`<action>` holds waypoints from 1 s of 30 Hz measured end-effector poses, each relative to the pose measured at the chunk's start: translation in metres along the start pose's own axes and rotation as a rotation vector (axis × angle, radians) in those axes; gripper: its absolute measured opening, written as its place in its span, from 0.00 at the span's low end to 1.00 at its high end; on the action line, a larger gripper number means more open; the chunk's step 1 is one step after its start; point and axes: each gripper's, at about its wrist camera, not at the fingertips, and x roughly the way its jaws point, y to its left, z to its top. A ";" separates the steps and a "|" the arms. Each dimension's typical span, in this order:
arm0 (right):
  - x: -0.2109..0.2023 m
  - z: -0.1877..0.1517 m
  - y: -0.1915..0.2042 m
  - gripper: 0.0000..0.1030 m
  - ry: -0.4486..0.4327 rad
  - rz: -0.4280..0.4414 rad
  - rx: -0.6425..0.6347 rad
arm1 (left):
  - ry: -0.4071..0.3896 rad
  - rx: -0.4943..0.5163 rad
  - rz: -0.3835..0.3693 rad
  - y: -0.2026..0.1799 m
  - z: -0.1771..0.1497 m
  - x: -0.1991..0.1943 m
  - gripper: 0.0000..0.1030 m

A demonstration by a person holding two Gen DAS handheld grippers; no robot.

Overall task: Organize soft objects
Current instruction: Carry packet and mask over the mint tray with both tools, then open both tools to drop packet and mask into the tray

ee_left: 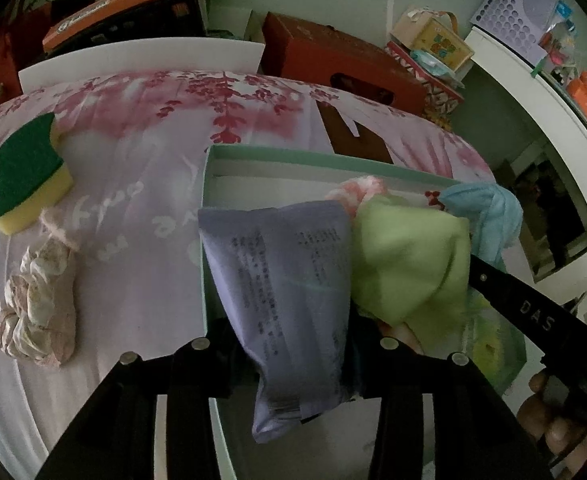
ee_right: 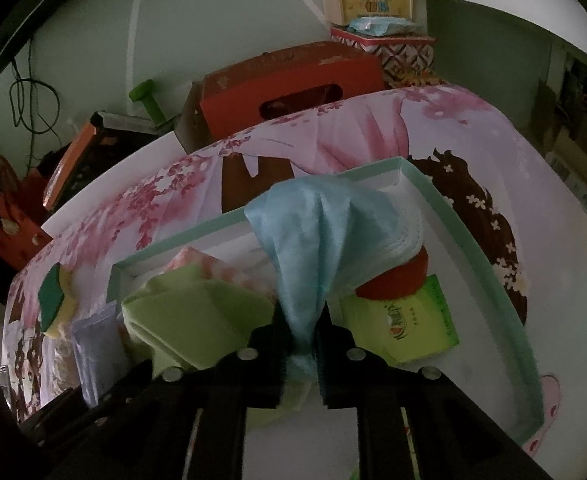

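My left gripper [ee_left: 293,332] is shut on a lavender soft pack [ee_left: 289,280] with printed text, held upright over the near left corner of a mint-rimmed white box [ee_left: 293,156]. My right gripper [ee_right: 301,320] is shut on a light blue cloth [ee_right: 313,232], which drapes over the box's middle. Inside the box [ee_right: 425,192] lie a folded green cloth [ee_right: 197,312], a pink-and-white cloth [ee_right: 209,264], a green tissue pack [ee_right: 409,320] and a red object [ee_right: 397,280]. A green-and-yellow sponge [ee_left: 29,176] and a crumpled cream cloth [ee_left: 37,304] lie on the bedsheet to the left.
The box rests on a pink floral sheet [ee_left: 153,120]. Beyond its far edge stand a red carton [ee_left: 333,60], an orange-lidded box [ee_left: 113,12] and stacked gift boxes [ee_left: 433,44]. A white shelf [ee_left: 533,92] runs along the right. A person's hand [ee_left: 553,420] holds the right tool.
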 end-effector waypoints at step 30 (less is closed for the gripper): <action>-0.023 0.007 0.001 0.67 -0.064 -0.014 -0.002 | -0.118 -0.007 0.001 0.011 0.014 -0.061 0.74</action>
